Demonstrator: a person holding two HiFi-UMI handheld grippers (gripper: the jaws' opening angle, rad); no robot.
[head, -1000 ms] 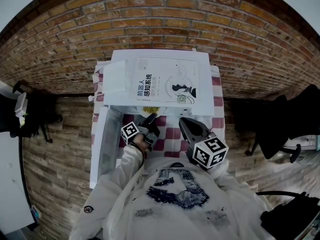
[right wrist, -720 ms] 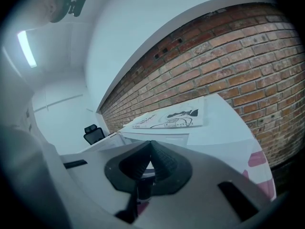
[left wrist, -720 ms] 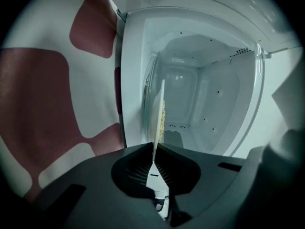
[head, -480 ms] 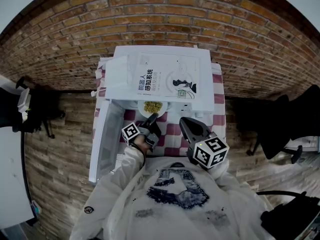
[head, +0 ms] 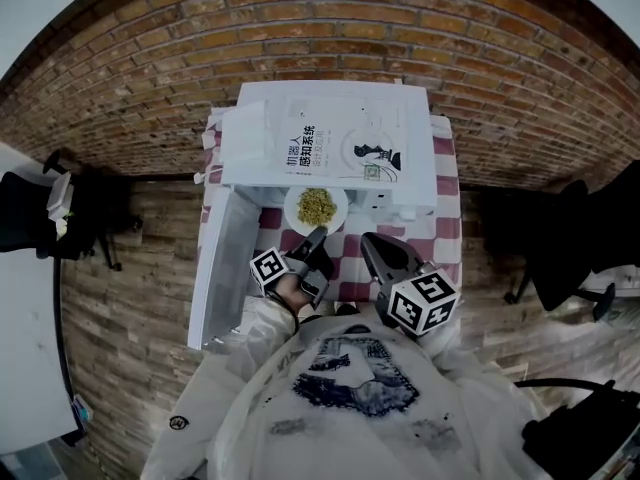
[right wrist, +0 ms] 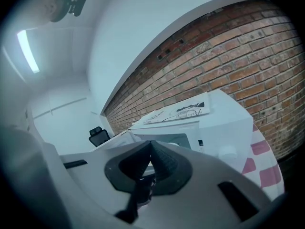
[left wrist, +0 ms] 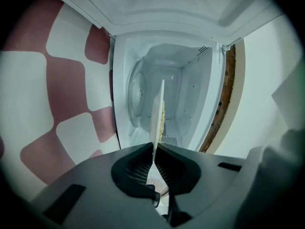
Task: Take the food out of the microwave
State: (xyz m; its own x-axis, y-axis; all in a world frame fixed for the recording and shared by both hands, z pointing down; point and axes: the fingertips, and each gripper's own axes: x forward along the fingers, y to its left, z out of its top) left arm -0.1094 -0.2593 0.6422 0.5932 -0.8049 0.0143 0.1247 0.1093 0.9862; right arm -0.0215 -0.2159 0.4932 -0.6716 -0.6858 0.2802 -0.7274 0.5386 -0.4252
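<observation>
A white plate (head: pixel 315 209) heaped with yellowish food (head: pixel 316 204) hangs just outside the white microwave (head: pixel 330 148), whose door (head: pixel 222 268) stands open to the left. My left gripper (head: pixel 317 236) is shut on the plate's near rim. In the left gripper view the plate (left wrist: pixel 157 120) shows edge-on between the pads, with the empty microwave cavity (left wrist: pixel 167 99) and its glass turntable (left wrist: pixel 136 94) behind it. My right gripper (head: pixel 372 244) is shut with nothing in it, to the right of the plate. In the right gripper view its gripper (right wrist: pixel 151 144) points toward the microwave's front (right wrist: pixel 190 128).
The microwave stands on a table with a red-and-white checked cloth (head: pixel 345 265), against a brick wall (head: pixel 330 38). A booklet (head: pixel 345 143) lies on top of the microwave. A black office chair (head: pixel 585 253) stands at the right, dark gear (head: pixel 60 218) at the left.
The left gripper has drawn the plate of food out of the microwave toward me and lifted it a little. The right gripper shifted slightly and stayed shut.
</observation>
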